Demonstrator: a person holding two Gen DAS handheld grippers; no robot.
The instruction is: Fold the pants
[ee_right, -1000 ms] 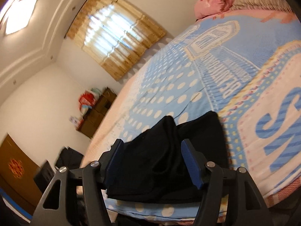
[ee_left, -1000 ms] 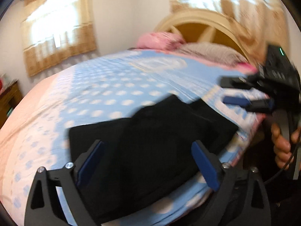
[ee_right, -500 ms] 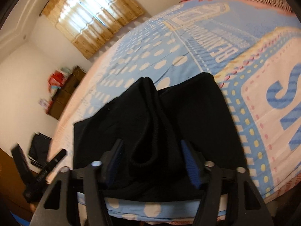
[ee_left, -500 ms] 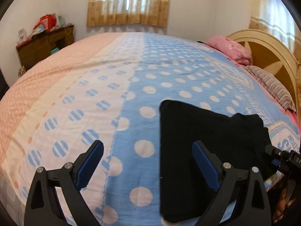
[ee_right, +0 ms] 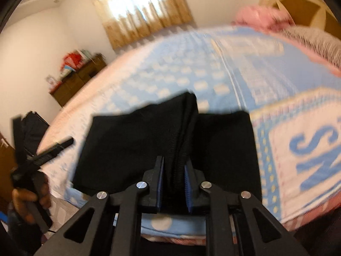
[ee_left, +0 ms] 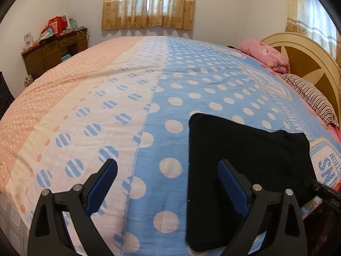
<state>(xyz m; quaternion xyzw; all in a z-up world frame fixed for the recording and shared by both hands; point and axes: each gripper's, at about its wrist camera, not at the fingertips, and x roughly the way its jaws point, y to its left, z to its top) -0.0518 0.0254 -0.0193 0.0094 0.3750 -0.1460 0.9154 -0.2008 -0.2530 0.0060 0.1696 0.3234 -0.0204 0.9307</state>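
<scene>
The black pants [ee_left: 245,155] lie folded into a flat, roughly rectangular bundle near the front edge of the bed, on the blue, white-dotted part of the bedspread [ee_left: 166,98], just left of its panel with large blue letters. In the right wrist view a raised ridge of the fabric runs up from the near edge of the bundle, and the right gripper [ee_right: 174,183] has that ridge between its blue pads [ee_right: 161,183]; its jaws are closing, and through the motion blur the pads seem to press on the cloth from both sides. The left gripper [ee_left: 168,187] hangs above the bedspread with its jaws spread wide and nothing between them; its right finger overlaps the left part of the pants in the picture, while its left finger stands over the white band with striped blue dots. In the right wrist view the same left gripper shows at the far left, off the edge of the bed, with the person's hand [ee_right: 27,200] wrapped around its handle. Toward the head of the bed lie a pink pillow [ee_left: 264,54] and a striped pillow [ee_left: 311,93] against the cream and wood headboard [ee_left: 307,57]. A wooden dresser [ee_left: 53,51] with clutter on top stands in the far left corner, and tan curtains [ee_left: 149,2] cover the window on the back wall.
</scene>
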